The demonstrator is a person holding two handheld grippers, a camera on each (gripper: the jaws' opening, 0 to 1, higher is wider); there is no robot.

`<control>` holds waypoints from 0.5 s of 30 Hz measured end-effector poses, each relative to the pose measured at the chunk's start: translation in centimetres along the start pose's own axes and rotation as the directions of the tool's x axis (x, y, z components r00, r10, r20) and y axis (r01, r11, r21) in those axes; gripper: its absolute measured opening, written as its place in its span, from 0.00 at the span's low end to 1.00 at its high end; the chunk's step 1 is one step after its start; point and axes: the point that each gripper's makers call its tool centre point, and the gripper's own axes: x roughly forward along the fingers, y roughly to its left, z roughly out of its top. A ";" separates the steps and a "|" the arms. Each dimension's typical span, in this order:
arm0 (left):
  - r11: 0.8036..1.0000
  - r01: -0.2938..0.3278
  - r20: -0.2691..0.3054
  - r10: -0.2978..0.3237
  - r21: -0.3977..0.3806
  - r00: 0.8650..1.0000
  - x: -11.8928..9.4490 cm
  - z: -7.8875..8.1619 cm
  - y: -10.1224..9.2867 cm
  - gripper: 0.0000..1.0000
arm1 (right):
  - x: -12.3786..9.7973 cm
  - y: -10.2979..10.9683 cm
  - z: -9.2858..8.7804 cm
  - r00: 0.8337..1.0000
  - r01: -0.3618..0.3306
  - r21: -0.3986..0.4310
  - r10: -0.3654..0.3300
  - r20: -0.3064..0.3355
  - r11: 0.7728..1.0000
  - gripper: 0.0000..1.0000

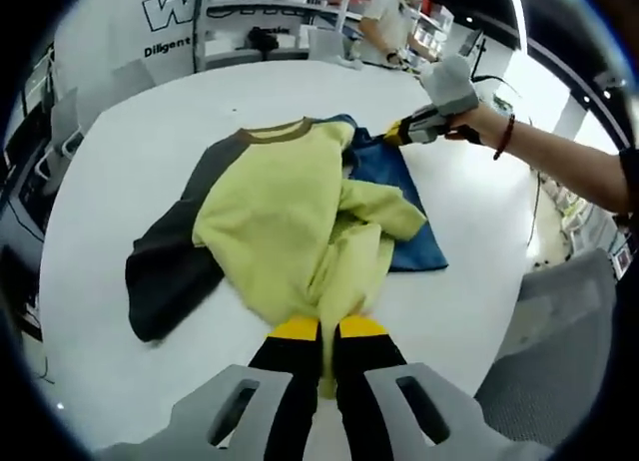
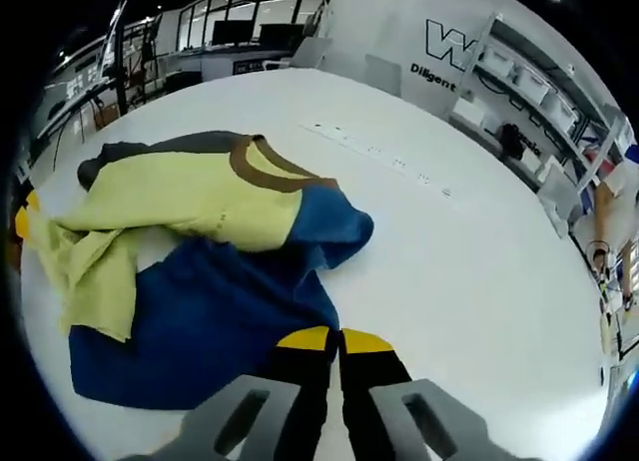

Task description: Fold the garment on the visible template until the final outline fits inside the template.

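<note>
Big round white tabletop (image 1: pixel 130 152) takes up most of both views, w/ a white wall w/ dark lettering (image 1: pixel 175 17) and grey shelving (image 1: pixel 255 12) at the far side, plus a person in a pale top (image 1: pixel 384 17) standing back there. On the table is the garment, a soft yellow-green, blue and dark grey colour-block sweatshirt w/ a brown neckband (image 1: pixel 290 212), lying crumpled in the middle: in the left gripper view the grey sleeve trails out to the left, the blue part pokes out on the right, and the yellow part is bunched on top w/ a fold running toward the near edge. No template outline that I can make out tbh. Left gripper (image 1: pixel 320 329), black jaws w/ yellow tips, is pressed together on the near yellow edge of the fabric. Right gripper (image 2: pixel 332 338) has its yellow tips squeezed onto the near blue edge in its own view; in the left gripper view it's at the far right of the shirt, held by a hand w/ a dark red wristband (image 1: pixel 507 137).
</note>
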 end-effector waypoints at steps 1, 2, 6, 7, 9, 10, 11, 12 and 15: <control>1.000 -0.003 -0.019 0.003 0.009 1.000 -0.1 -0.4 0.2 0.05 | 0.1 -0.3 0.0 1.000 0.008 0.010 -0.008 0.002 1.000 0.00; 1.000 -0.005 -0.029 0.006 0.013 1.000 -0.1 -0.6 0.3 0.05 | 0.2 -0.3 0.0 1.000 0.006 0.011 -0.006 -0.002 1.000 0.00; 0.998 -0.046 -0.042 0.047 0.035 0.998 -0.6 -1.3 1.4 0.05 | 0.3 -0.5 0.0 1.000 0.006 0.010 -0.005 -0.011 1.000 0.00; 0.998 -0.049 -0.039 0.051 0.032 0.998 -0.6 -1.3 1.5 0.05 | 0.3 -0.5 0.0 1.000 0.006 0.010 -0.006 -0.011 1.000 0.00; 0.999 -0.041 -0.044 0.042 0.029 0.998 -0.8 -1.7 1.7 0.05 | 0.8 -1.1 0.0 1.000 0.014 0.006 -0.014 -0.018 1.000 0.00; 0.999 -0.041 -0.043 0.043 0.033 0.998 -0.8 -1.8 1.8 0.05 | 0.9 -1.2 0.0 1.000 0.018 0.004 -0.018 -0.020 1.000 0.00; 0.998 -0.052 -0.047 0.053 0.038 0.997 -0.9 -2.1 2.1 0.05 | 1.0 -1.4 0.0 1.000 0.020 0.005 -0.020 -0.023 1.000 0.00; 0.998 -0.056 -0.050 0.057 0.039 0.997 -0.9 -2.2 2.3 0.05 | 1.0 -1.4 0.0 1.000 0.021 0.006 -0.021 -0.023 1.000 0.00; 0.992 -0.098 -0.087 0.105 0.079 0.991 -1.2 -3.3 3.4 0.05 | 1.1 -1.8 0.0 0.999 0.032 0.012 -0.032 -0.024 0.999 0.00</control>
